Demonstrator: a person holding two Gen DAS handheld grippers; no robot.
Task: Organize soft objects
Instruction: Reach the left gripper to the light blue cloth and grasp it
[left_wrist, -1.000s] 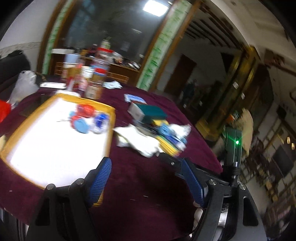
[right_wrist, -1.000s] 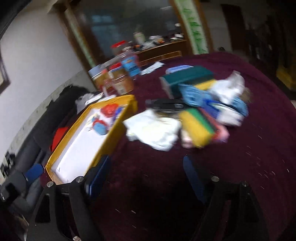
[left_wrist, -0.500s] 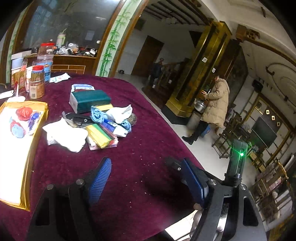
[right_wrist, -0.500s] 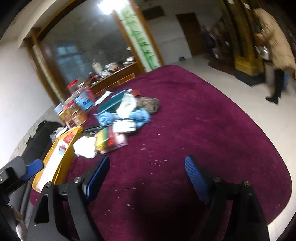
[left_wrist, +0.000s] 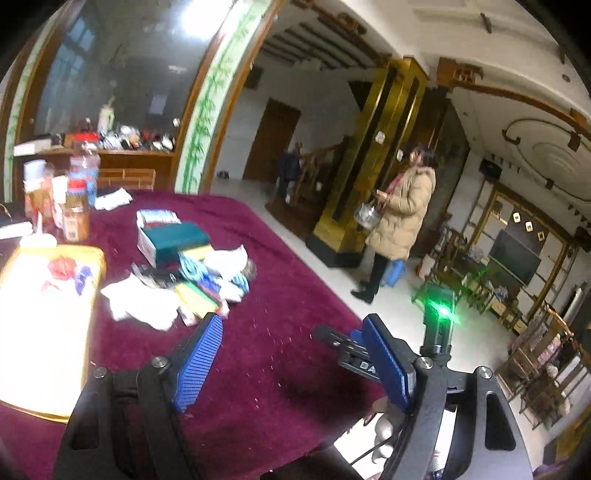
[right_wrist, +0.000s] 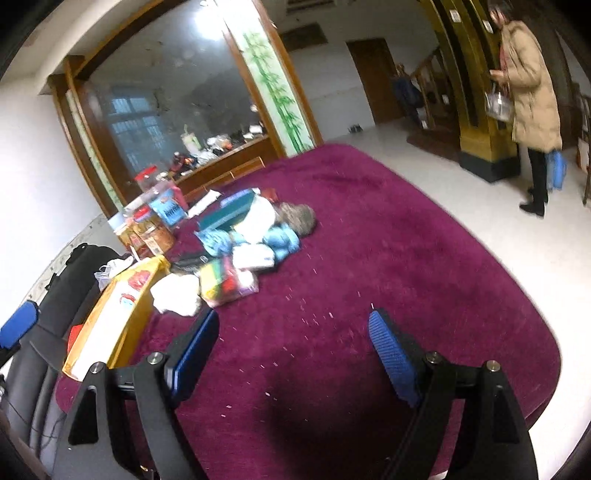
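A pile of soft things lies mid-table on the maroon cloth: a white cloth (left_wrist: 142, 304) (right_wrist: 177, 293), blue yarn (left_wrist: 190, 267) (right_wrist: 282, 236), a yellow-green sponge pack (left_wrist: 197, 301) (right_wrist: 221, 277) and a brownish knitted item (right_wrist: 297, 218). A yellow-rimmed white tray (left_wrist: 96, 266) (right_wrist: 138, 314) with small red and blue items lies left of the pile. My left gripper (left_wrist: 291, 352) is open and empty, held above the cloth short of the pile. My right gripper (right_wrist: 291, 349) is open and empty, also short of the pile. A blue pad of the left gripper shows at the right wrist view's left edge (right_wrist: 16, 325).
A teal box (left_wrist: 171, 240) lies behind the pile. Jars and bottles (left_wrist: 75, 214) (right_wrist: 151, 225) stand at the table's far left. A person in a tan coat (left_wrist: 402, 218) (right_wrist: 532, 88) stands on the floor to the right. A black chair (right_wrist: 74, 273) is left of the table.
Both views have pulled back and swung right from the tray and pile over the last second. The pile now sits farther away. Both grippers stay open.
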